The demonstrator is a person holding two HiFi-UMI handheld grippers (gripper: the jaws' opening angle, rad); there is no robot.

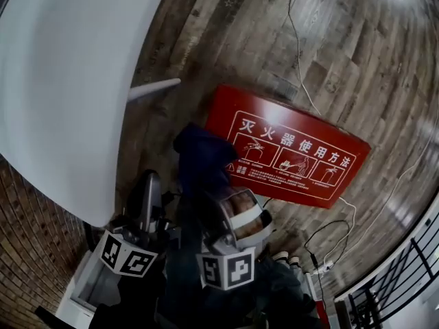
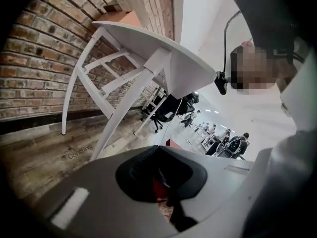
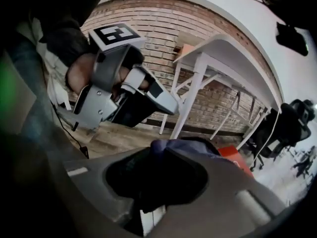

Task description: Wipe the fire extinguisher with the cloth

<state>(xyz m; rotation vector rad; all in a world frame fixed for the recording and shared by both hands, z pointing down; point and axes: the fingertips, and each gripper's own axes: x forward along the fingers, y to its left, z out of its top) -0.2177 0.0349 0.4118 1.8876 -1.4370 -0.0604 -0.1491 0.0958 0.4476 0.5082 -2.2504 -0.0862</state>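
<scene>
Dark blue cloth (image 1: 202,153): bunched, clamped in the right gripper's (image 3: 161,182) jaws, overlapping the left end of the red fire extinguisher box (image 1: 295,153) on the floor. Left gripper (image 1: 149,184): sits beside the cloth, jaw state unreadable. Head view shows the box's printed lid; right gripper view shows only a red corner.

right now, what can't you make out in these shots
Fire extinguisher: no view shows it; the head view shows only the red metal box with white printed instructions, its small print too small to read.
Left tongs: the grey housing fills the left gripper view, so open or shut is unclear.
Right tongs: tips buried in the bunched dark blue cloth, right gripper view.
Box's near corner: behind the cloth, head view.
</scene>
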